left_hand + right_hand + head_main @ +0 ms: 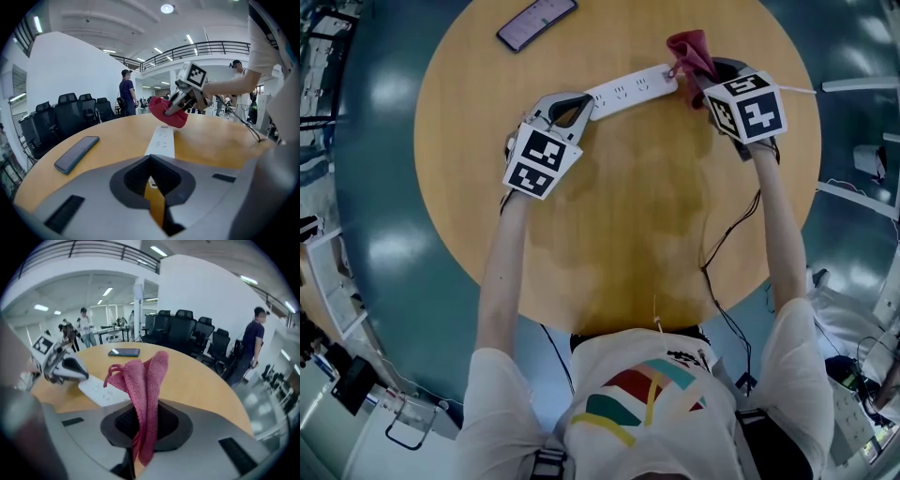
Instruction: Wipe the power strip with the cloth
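Observation:
A white power strip (630,90) lies across the far part of the round wooden table (619,244). My left gripper (577,108) is shut, its tips at the strip's left end; whether they pinch it I cannot tell. In the left gripper view the strip (160,140) runs away from the jaws' gap (154,197). My right gripper (698,86) is shut on a red cloth (692,52) over the strip's right end. In the right gripper view the cloth (143,390) stands up out of the jaws (140,446), with the strip (101,390) and the left gripper (61,366) beyond.
A dark phone (536,21) lies on the table's far left, left of the strip (76,153). A thin black cable (727,230) trails over the table's right side. Office chairs (197,336) and standing people (126,91) are beyond the table's edge.

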Demonstrator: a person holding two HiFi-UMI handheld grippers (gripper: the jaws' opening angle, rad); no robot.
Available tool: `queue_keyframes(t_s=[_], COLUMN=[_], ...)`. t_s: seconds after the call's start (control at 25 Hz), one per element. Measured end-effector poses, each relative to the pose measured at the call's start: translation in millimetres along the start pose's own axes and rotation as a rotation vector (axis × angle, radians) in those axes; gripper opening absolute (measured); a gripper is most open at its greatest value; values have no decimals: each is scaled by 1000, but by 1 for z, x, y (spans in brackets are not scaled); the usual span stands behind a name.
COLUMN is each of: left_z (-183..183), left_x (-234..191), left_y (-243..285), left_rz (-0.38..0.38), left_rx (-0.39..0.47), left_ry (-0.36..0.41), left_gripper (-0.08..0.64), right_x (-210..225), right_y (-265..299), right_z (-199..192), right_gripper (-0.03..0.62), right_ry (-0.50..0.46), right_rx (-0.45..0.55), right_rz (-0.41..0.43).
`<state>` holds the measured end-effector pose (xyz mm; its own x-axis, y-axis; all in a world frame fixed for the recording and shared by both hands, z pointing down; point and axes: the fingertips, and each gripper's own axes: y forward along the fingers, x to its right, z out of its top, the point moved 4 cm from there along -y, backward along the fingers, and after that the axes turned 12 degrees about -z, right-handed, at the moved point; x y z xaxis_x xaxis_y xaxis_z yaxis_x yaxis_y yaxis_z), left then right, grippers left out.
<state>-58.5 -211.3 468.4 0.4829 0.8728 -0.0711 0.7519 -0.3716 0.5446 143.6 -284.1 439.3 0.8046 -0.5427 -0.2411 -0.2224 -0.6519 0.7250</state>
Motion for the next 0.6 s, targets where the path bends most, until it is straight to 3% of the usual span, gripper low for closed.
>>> queue_keyframes(t_s=[0.12,0.2,0.6], left_z=[1,1,7], left_x=[2,4,-9], left_y=[1,4,3], left_rz=[12,18,50], left_rx=[-10,-13,-15], left_ry=[16,15,19], left_gripper=[40,40,40], right_x=[1,3,-6], right_y=[14,26,19], right_z=[10,9,1], right_gripper=[38,38,38], right_ry=[194,261,239], right_rx=[-49,-90,-157], right_rz=[114,141,159])
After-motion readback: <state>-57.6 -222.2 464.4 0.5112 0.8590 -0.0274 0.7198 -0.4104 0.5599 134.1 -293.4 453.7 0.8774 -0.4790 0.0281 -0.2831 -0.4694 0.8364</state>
